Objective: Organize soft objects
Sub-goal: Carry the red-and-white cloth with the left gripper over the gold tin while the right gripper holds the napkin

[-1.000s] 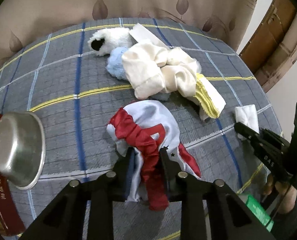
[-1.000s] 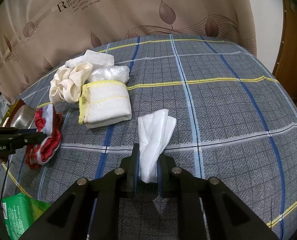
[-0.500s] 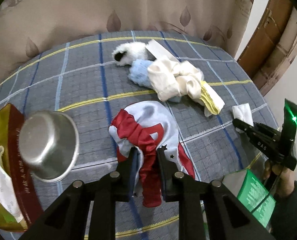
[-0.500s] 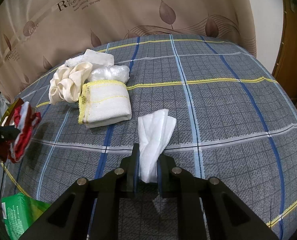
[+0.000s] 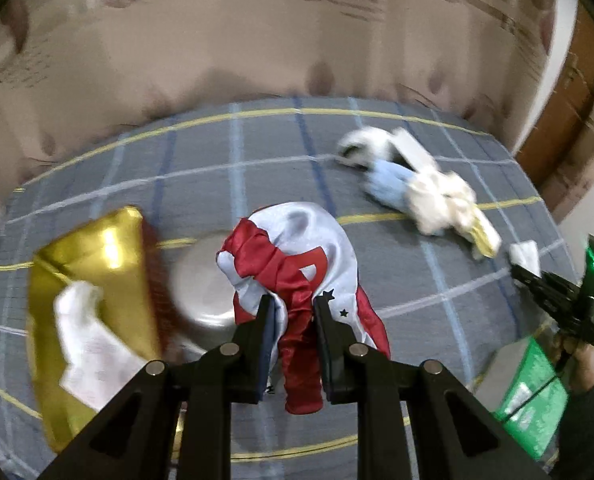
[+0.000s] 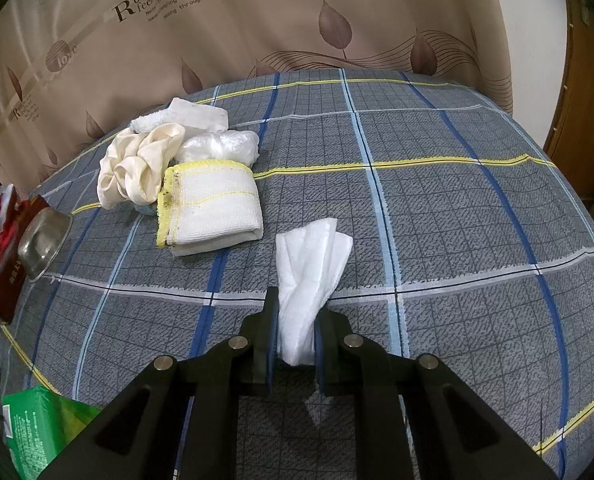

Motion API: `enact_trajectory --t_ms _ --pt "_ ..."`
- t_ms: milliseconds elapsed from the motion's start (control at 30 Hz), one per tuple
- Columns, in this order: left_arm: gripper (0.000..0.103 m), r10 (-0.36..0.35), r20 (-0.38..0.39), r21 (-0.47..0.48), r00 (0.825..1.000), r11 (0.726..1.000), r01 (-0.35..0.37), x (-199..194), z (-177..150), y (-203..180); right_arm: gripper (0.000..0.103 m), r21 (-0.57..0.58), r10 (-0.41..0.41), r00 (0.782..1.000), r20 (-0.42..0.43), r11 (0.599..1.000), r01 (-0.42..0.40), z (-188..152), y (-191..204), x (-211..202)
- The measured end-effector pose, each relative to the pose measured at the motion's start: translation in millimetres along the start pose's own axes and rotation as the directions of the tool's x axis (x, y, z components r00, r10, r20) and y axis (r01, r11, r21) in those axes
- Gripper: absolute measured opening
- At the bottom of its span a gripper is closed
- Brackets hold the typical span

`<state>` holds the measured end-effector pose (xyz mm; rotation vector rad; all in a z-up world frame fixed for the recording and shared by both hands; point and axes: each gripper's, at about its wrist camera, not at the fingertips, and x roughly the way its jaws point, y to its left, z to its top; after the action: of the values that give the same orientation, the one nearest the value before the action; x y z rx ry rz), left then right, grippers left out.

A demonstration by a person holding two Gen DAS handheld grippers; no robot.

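The left gripper (image 5: 290, 316) is clamped on a red-and-white satin cloth (image 5: 297, 264) hanging above a steel bowl (image 5: 201, 292). The right gripper (image 6: 296, 334) pinches a white tissue (image 6: 311, 268) lying ahead of it on the plaid bedcover (image 6: 457, 220).

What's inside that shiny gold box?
In the gold box lies a white crumpled thing, blurred, maybe paper or cloth. What is under it is covered, and the metal bowl hides the box's right edge.
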<state>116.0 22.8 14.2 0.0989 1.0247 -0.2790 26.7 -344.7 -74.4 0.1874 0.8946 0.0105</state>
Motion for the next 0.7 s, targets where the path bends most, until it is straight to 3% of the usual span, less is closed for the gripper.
enact_trajectory --t_ms 167,467,700 --pt "0.02 0.075 0.008 -0.074 0.997 0.995 -0.074 -11.1 4.6 50.6 0.013 -0.001 -0.001 1.0 0.0 1.0 0.001 -0.2 0.2 0.0" --pt "0.02 0.187 -0.055 -0.191 0.981 0.962 -0.194 -4.0 -1.1 137.7 0.013 -0.002 -0.002 1.0 0.0 1.0 0.002 -0.3 0.4 0.2" --pt "0.02 0.232 -0.1 -0.226 0.967 0.942 -0.249 9.9 -5.3 176.7 0.013 -0.002 -0.002 1.0 0.0 1.0 0.002 -0.3 0.6 0.2"
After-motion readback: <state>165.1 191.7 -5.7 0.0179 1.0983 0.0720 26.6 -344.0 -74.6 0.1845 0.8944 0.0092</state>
